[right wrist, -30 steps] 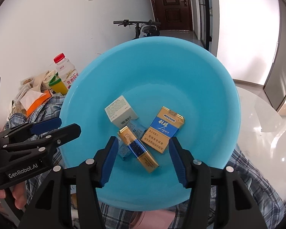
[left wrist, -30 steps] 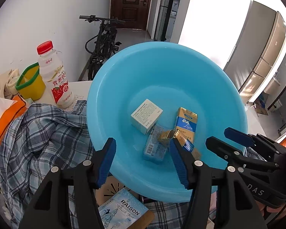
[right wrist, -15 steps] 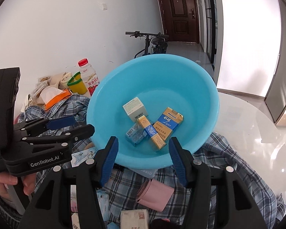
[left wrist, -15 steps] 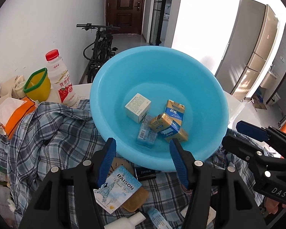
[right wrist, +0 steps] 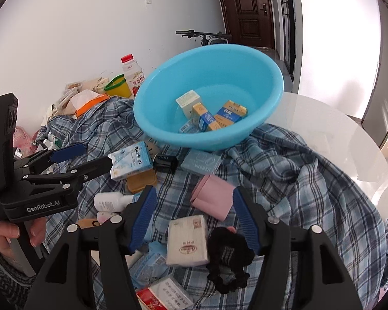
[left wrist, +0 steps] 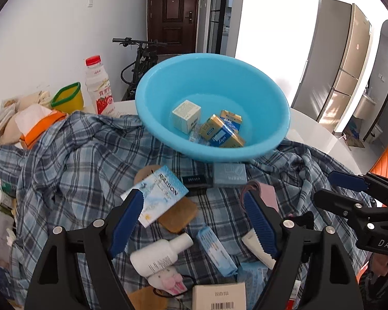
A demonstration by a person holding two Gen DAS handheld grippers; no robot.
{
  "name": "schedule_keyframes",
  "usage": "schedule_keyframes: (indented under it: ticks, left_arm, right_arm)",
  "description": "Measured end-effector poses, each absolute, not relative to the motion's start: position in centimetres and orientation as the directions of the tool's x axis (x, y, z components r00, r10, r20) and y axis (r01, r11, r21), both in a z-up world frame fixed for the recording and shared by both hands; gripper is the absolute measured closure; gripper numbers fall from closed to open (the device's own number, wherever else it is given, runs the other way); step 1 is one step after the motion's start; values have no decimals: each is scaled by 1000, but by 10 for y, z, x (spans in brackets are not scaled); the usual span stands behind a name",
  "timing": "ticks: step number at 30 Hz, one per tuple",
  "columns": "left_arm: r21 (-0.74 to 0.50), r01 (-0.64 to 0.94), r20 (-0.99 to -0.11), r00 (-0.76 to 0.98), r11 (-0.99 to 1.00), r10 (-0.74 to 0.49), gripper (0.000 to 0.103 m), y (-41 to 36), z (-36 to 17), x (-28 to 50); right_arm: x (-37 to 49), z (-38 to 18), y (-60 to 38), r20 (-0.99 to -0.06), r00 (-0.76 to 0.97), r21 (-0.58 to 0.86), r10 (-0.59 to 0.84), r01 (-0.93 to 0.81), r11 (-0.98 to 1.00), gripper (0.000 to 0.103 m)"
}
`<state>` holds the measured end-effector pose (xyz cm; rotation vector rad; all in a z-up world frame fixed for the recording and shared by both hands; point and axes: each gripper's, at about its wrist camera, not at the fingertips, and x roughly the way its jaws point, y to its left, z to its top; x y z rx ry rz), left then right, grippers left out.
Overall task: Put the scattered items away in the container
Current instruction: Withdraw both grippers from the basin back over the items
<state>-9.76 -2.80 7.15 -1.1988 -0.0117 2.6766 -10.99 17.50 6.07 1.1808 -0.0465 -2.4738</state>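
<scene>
A light-blue basin (left wrist: 207,77) (right wrist: 214,64) stands at the back of a plaid shirt (left wrist: 77,160). In it lie a white box (left wrist: 186,115) (right wrist: 188,102) and gold-and-blue packs (left wrist: 219,134) (right wrist: 230,115). My left gripper (left wrist: 191,206) (right wrist: 95,155) hovers over loose items with its jaws opening and nothing between them: a RAISON packet (left wrist: 157,196), a white bottle (left wrist: 163,254) and a blue box (left wrist: 216,250). My right gripper (right wrist: 194,199) (left wrist: 326,186), jaws also opening and empty, hangs above a pink pouch (right wrist: 212,199), a beige box (right wrist: 187,240) and a black scrunchie (right wrist: 227,258).
A red-capped milk bottle (left wrist: 98,87), a yellow cup (left wrist: 67,100) and an orange tissue pack (left wrist: 38,126) crowd the back left. The round glass table's rim (right wrist: 362,155) curves along the right. A bicycle (left wrist: 139,59) stands behind. A hand (right wrist: 5,235) holds the left gripper.
Both grippers have drawn back from over the basin toward the near side, so the scattered items on the shirt have come into view. Both pairs of jaws stand wider than before.
</scene>
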Motion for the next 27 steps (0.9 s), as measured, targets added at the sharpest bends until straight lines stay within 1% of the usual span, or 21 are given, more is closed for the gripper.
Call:
schedule_keyframes:
  ticks: [2,4,6,7,8,13,19,27]
  left_arm:
    - [-105,-187,-745,-636,-977,202,21,-27,61,-87]
    - [-84,-183,-754,-631,-979,183,21,-24,52,-79]
    - [-62,-151,-757,-637,-987,145,21,-24,45,-73]
    - [-62,-147,-755,-640,-987,142,21,-24,42,-68]
    - [-63,-151,-756,-638,-986,146,21,-25,39,-65]
    - [-52,-142,-768,-627,-989,130,20,-25,25,-59]
    - [-86,-146,-786,-599,-986,157,20,-27,15,-63]
    - [-79,-172,-807,-568,-982,164,20,-10,6,-82]
  right_arm:
    - [-105,49,177,-754,-550,204,-359,323,-924,39]
    - [-103,39,178,-767,-531,220,-360,310,-925,37]
    - [-101,30,179,-775,-516,239,-365,297,-925,31]
    - [-99,25,179,-780,-508,239,-364,296,-925,25]
    - [-97,21,177,-786,-503,232,-359,297,-926,23]
    - [-91,9,171,-803,-493,201,-335,305,-931,22]
    - [-98,6,172,-802,-492,214,-339,293,-932,22]
    - [-111,7,177,-794,-501,241,-346,264,-934,21]
